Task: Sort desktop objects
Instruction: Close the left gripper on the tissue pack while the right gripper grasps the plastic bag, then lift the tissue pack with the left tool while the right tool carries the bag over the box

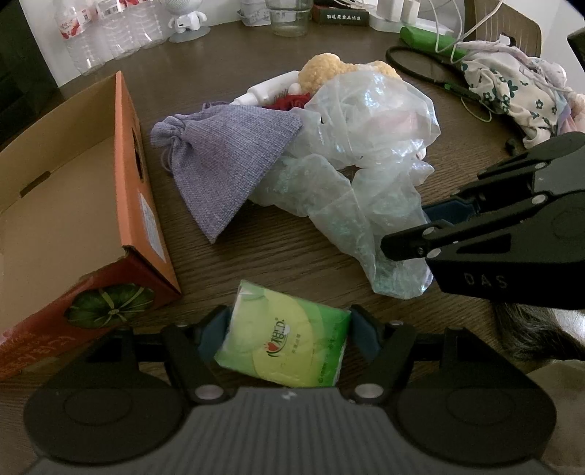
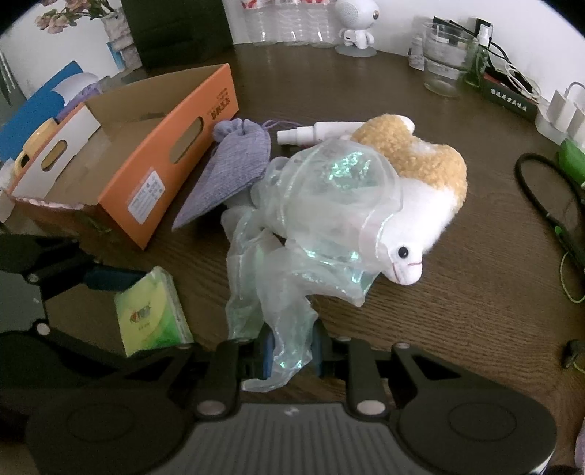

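My left gripper (image 1: 289, 329) is shut on a green tissue pack (image 1: 289, 343), held just above the wooden table; the pack also shows in the right wrist view (image 2: 151, 314). My right gripper (image 2: 292, 349) is shut on the tail of a sheer pale-green organza bag (image 2: 321, 204), which drapes over a white and tan plush toy (image 2: 420, 171). The organza bag also shows in the left wrist view (image 1: 365, 146). A purple cloth pouch (image 1: 226, 153) lies beside it. A white spray bottle (image 2: 314, 133) lies behind. An open orange cardboard box (image 1: 135, 175) stands at the left.
Empty water bottles (image 1: 95, 33), a white robot figure (image 1: 186, 18) and a glass jar (image 1: 289, 16) stand along the far edge. A black racket (image 2: 548, 204), floral cloth (image 1: 512, 87), chargers and cables lie at the right. A blue item and yellow cup (image 2: 33, 146) sit behind the box.
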